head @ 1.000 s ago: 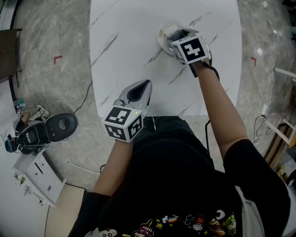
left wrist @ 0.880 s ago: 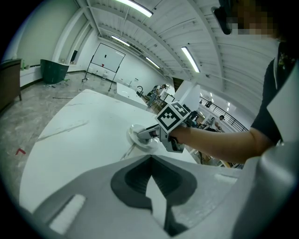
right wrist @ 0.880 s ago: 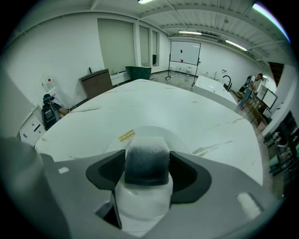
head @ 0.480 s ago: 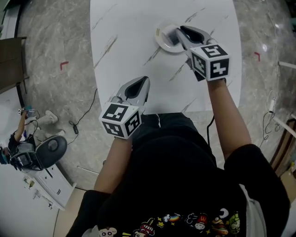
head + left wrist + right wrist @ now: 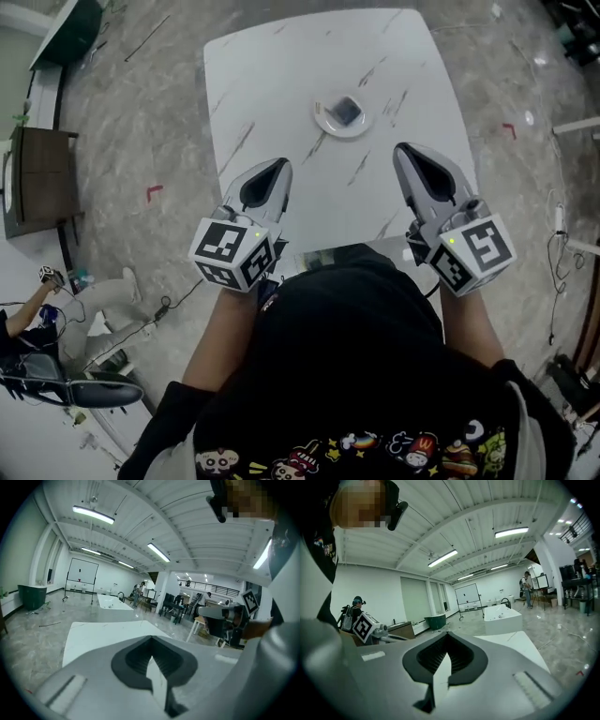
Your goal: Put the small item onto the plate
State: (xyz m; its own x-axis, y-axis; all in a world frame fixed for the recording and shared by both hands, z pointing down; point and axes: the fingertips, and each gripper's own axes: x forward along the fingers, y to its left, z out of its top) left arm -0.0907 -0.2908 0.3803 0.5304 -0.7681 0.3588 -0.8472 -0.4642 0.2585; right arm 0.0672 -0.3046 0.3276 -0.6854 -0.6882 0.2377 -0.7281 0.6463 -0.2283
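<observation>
Now back from plate (image 5: 330,125) (right tool (image 5: 406,155)).

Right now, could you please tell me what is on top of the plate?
One small dark, squarish item sits near the middle of the white plate. The plate surface beneath it is covered.

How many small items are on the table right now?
1. The small dark item lies on the white plate, toward the far side of the table. The left hand-held gripper and right hand-held gripper are shut and empty.

Small item (image 5: 347,111): indistinct, perhaps boxlike
</observation>
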